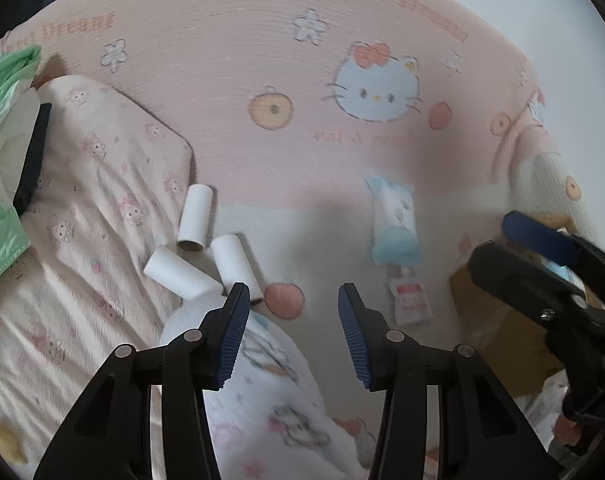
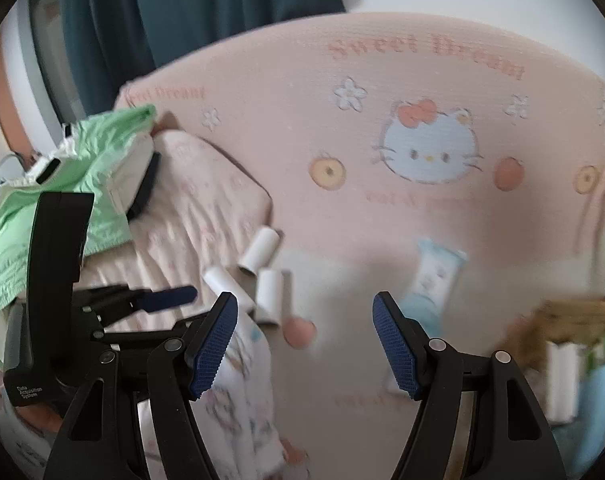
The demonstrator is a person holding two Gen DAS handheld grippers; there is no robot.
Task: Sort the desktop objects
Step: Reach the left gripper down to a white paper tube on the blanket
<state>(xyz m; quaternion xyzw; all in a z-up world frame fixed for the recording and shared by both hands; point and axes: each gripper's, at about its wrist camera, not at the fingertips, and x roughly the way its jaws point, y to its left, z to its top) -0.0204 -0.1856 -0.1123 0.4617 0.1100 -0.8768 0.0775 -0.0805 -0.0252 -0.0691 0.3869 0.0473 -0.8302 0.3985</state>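
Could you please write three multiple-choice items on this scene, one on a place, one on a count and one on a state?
1. Where do the white tubes lie?
A. Inside the box
B. On the mat beside the pillow
C. On the green cloth

2. How many white tubes are there?
A. One
B. Three
C. Five

3. How does the left gripper stand?
A. Open, holding nothing
B. Shut on a tube
C. Shut on the blue packet

Answers:
1. B: the tubes rest on the pink mat at the edge of the pillow, clear of the box and the green cloth.
2. B: three tubes lie in one cluster, two of them touching.
3. A: its fingers stand apart with only mat between them; the blue packet lies on the mat ahead.
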